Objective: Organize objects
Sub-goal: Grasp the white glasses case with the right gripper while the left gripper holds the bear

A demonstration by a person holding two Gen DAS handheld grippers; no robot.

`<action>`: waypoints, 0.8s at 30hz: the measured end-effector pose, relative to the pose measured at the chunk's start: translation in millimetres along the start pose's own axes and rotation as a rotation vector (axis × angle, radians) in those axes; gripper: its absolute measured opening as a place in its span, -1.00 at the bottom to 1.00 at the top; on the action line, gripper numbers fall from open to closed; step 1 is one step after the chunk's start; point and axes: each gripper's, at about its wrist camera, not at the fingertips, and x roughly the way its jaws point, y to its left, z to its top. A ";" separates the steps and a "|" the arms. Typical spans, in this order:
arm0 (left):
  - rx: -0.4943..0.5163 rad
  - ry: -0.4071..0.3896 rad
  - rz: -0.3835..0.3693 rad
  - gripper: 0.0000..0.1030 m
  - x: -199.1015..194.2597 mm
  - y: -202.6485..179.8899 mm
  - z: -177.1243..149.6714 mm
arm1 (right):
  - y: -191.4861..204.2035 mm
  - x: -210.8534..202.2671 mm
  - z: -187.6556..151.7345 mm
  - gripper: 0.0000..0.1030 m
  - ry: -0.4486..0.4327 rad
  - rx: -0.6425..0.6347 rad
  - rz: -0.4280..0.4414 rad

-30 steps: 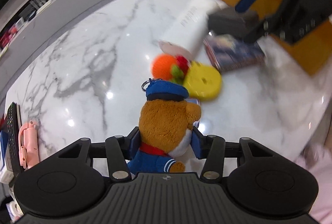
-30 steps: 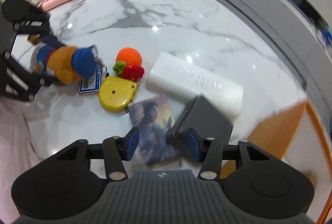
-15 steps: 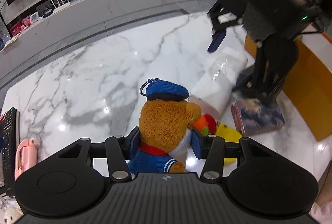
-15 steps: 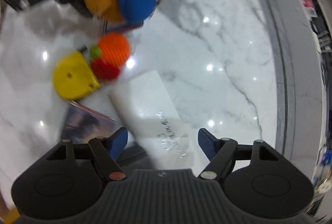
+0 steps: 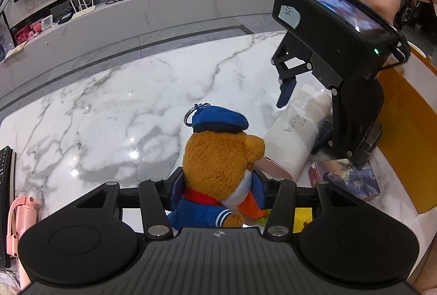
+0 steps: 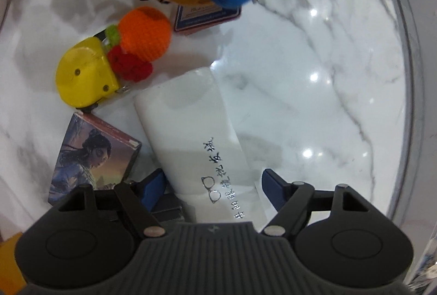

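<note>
A: Left gripper (image 5: 217, 183) state?
B: Clamped on the bear (image 5: 218, 158) at its torso — blue cap up, key ring on the cap. Bear is held clear above the worktop (image 5: 123, 109).
A: Right gripper (image 6: 214, 187)?
B: Jaws spread wide, straddling the near end of the white case (image 6: 191, 136) — fingers not touching it. Case lies flat on the worktop.
A: What's around the case?
B: Card box (image 6: 87, 155) just beside it on the left. Yellow tape measure (image 6: 84, 76) past that, touching the orange crochet toy (image 6: 142, 35). A small blue card (image 6: 207, 16) lies under the bear. Orange box (image 5: 404, 131) at the worktop's right edge.
</note>
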 end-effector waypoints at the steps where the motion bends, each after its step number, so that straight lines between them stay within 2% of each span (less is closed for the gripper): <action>1: -0.004 0.001 -0.001 0.10 0.3 0.4 0.1 | -5.3 0.4 -1.5 0.50 -0.003 0.024 0.024; 3: -0.005 0.004 0.000 0.10 1.2 0.1 1.1 | -13.1 -0.2 -3.8 0.44 -0.010 0.062 0.062; 6: 0.004 0.008 0.005 0.10 1.2 -2.5 3.1 | -19.9 -4.1 -4.5 0.37 -0.043 0.102 0.046; 16: -0.034 -0.023 0.038 0.10 -7.4 0.6 8.6 | -26.3 -27.2 0.6 0.30 -0.126 0.130 -0.086; 20: -0.040 -0.038 0.054 0.10 -17.3 0.5 10.7 | -31.3 -43.3 -2.8 0.30 -0.158 0.166 -0.106; 24: -0.047 -0.061 0.056 0.10 -33.8 -1.3 16.1 | -20.2 -64.2 -6.3 0.30 -0.181 0.179 -0.135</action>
